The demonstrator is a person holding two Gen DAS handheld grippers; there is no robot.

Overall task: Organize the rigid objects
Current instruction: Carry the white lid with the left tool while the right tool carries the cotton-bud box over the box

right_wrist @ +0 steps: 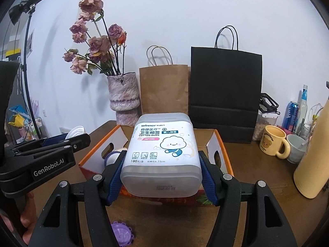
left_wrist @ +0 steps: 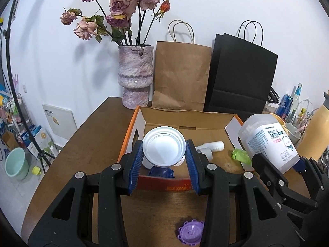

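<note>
Cardboard walls of the open orange-edged box (left_wrist: 131,131) hide much of its contents: in the left wrist view a dark blue round piece (left_wrist: 161,172) shows only partly beneath the white round plastic lid (left_wrist: 163,148), and a lime-green object (left_wrist: 241,155) is half covered by the translucent plastic cotton-bud box (right_wrist: 163,154). What the green thing is cannot be made out. The left gripper (left_wrist: 163,165) is clamped on the lid's rim, holding it above the near end of the box. The right gripper (right_wrist: 162,178) grips the cotton-bud box by its sides, raised over the box's near right part. A white tube (left_wrist: 213,145) lies inside. A purple toothed cap (left_wrist: 190,232) sits on the brown wooden table (left_wrist: 86,148), partly cut off by gripper arms. Behind stand a mottled purple vase (left_wrist: 135,76), a brown paper bag (left_wrist: 181,76) and a black paper bag (left_wrist: 240,78); a yellow mug (right_wrist: 273,143) stands to the right.
</note>
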